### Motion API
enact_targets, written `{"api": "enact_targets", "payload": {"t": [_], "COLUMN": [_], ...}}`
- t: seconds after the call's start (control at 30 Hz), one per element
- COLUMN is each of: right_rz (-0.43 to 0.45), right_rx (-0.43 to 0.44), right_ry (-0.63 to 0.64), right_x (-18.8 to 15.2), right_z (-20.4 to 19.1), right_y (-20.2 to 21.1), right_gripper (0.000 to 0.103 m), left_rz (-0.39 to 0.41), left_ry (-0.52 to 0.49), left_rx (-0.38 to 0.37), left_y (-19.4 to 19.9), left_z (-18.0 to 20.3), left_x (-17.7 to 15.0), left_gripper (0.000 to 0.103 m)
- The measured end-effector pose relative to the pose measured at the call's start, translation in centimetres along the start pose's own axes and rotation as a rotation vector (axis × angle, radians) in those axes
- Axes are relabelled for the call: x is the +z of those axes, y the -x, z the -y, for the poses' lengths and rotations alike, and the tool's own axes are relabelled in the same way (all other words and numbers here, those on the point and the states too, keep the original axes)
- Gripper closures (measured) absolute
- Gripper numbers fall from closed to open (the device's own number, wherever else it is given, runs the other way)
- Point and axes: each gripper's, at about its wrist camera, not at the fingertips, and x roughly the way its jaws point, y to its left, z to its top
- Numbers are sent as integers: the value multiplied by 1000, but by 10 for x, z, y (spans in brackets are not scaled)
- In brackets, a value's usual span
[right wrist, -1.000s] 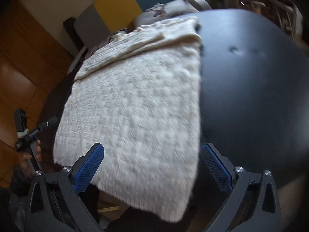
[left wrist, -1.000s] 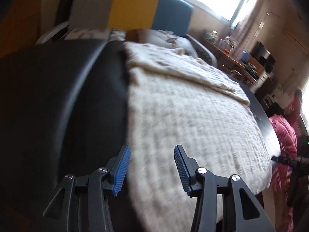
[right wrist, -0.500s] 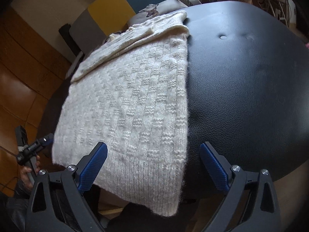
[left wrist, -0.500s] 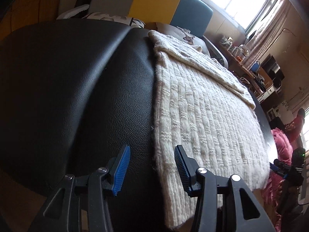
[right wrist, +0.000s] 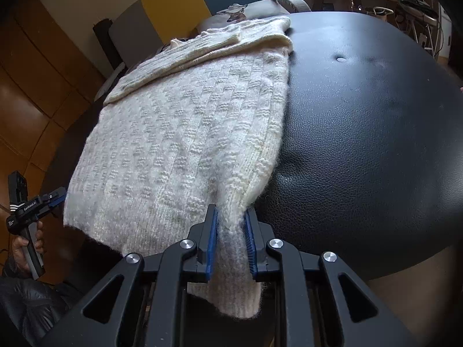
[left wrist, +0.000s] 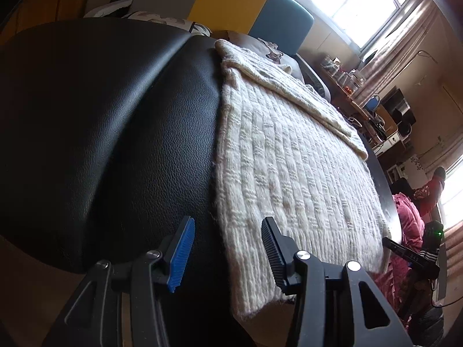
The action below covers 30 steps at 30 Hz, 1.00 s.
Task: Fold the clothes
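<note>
Woollen, soft and floppy, the sweater point(right wrist: 179, 133) bunches as the right tool point(right wrist: 230, 243) closes on its six-o'clock corner, while the left tool point(left wrist: 225, 256) gapes empty.

window point(left wrist: 353, 3) glare, dim fisheye edges, sharp

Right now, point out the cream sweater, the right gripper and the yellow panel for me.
cream sweater point(right wrist: 179, 133): right wrist view, middle of the knitted front.
right gripper point(right wrist: 231, 245): right wrist view, between its fingertips, closing on the sweater's corner.
yellow panel point(left wrist: 228, 3): left wrist view, centre of its face.
</note>
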Motion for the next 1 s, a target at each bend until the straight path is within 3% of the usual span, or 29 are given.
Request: {"api": "enact_targets", "payload": {"t": [0.17,0.3,0.47,0.53,0.63,0.73,0.8,0.87,1.0], "right_rz": [0,7,-2,-16,-20,-12,-7,-2,0], "right_rx": [38,137,139,112,63,11,-24,-40,-47], "right_ry": [-35,-103,-67,-41,20,58,56,43,46], "right_x": [0,0,1,3,2,-1,-2,-3,-3], "right_z": [4,9,-3,-9,-17,-20,-17,-10,-9], "right_y": [0,0,-3,-5,-6,-5,-3,-1,-1], "right_gripper": [80,52,37,37,38,47,68,81,81], "left_rz": [-18,-33,-31,-27,-24,-21,-24,-29,-28], "left_ry": [22,30,47,53,66,69,68,66,92], "left_rx": [-43,-71,-97,-107,-112,-113,-123,-137,-157], "left_y": [2,2,-2,-4,-5,-5,-6,-7,-8], "left_z": [-3,-3,-3,-3,-3,-1,-1,1,-3], "left_x": [-7,-11,-10,-10,-10,-11,-12,-12,-13], "left_gripper": [54,54,53,53,53,52,52,52,54]}}
